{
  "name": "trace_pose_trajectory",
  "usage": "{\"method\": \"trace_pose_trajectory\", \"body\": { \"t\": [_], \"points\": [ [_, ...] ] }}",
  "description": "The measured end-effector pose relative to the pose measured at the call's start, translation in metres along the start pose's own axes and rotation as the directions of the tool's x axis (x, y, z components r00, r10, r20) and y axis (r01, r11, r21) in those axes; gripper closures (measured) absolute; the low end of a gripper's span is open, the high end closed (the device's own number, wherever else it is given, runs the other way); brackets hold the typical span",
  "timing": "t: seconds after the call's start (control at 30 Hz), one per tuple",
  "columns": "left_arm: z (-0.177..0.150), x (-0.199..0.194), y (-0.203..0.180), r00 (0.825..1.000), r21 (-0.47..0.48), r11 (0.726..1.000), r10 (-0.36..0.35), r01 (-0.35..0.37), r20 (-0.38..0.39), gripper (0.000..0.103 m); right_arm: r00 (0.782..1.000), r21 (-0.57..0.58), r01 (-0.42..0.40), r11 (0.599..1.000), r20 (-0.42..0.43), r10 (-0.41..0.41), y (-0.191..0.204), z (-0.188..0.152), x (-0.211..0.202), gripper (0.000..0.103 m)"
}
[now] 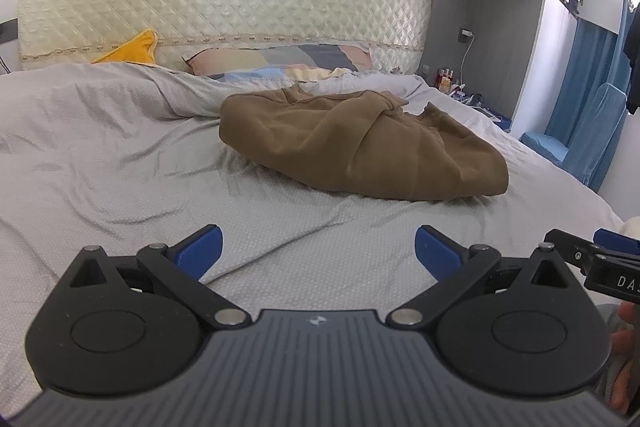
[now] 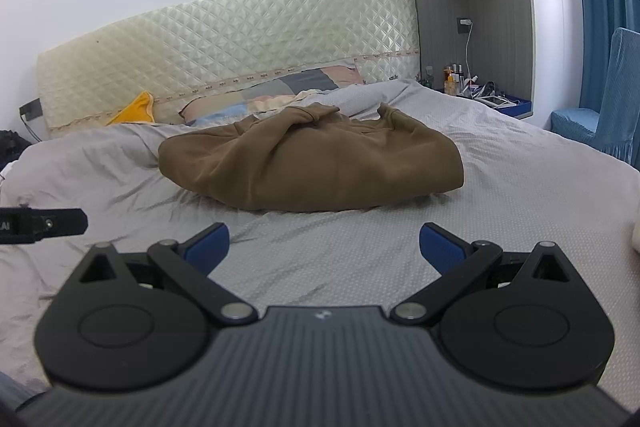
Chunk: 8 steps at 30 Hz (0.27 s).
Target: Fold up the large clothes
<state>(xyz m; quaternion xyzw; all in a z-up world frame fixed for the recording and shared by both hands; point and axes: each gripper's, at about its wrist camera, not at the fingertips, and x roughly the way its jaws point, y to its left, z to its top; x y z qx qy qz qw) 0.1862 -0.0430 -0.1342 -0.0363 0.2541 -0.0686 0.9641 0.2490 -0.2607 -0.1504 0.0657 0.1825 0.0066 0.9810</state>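
Now the brown sweatshirt lies crumpled on the bed, well ahead of both tools. Probably best to reach for two far-apart edges, e.g. hem corners, and spread it flat before folding. Left hand-held gripper and right hand-held gripper are both wide apart, holding nothing, w/ no contact to cloth.

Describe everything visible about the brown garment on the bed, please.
The brown garment is a large piece of soft, thick-looking fabric, perhaps a sweatshirt. It lies in a rumpled, loosely bundled heap with deep folds, and a seamed band shows along its far edge. It rests on the grey bedsheet, in front of the patchwork pillow. Neither gripper touches it.
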Motion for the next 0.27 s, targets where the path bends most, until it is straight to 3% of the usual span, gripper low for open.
{"method": "trace_pose_trajectory", "body": {
  "t": [0.27],
  "points": [
    [-0.0022, -0.0031, 0.0018, 1.000, 0.001, 1.000, -0.013, 0.013, -0.004, 0.000, 1.000, 0.003, 0.002, 1.000, 0.001, -0.002, -0.0021, -0.0002, -0.0001, 0.000]
  ]
}}
